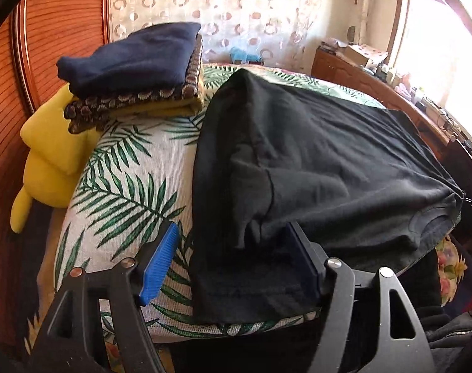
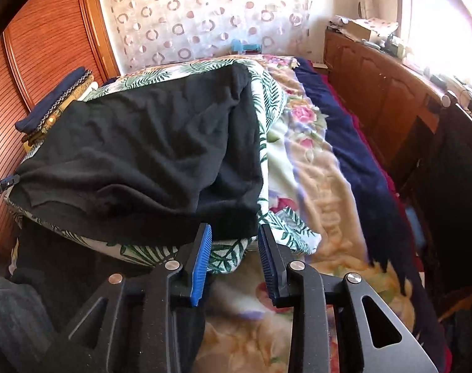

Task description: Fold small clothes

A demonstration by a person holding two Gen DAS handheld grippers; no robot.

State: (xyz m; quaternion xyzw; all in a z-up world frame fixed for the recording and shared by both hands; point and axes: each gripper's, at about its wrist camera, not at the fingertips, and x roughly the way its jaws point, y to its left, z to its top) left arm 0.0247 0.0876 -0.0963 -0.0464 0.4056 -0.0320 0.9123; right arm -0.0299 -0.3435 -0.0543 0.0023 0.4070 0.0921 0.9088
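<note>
The left claw [image 1: 232, 267] sits at the frame's bottom, spread wide, its right finger resting on the black shirt's [image 1: 313, 161] near edge. The right claw [image 2: 232, 264] hovers spread and empty, just below the shirt [image 2: 148, 155], which lies on the leaf-print cushion [image 1: 133, 168].

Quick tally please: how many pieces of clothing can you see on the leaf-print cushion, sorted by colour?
Black: 1, the T-shirt spread out flat
Navy: 1, the folded top on the pile
Brown patterned: 1, the folded piece under it
Yellow: 1, the folded piece at the bottom, only its edge showing
Total: 4
</note>
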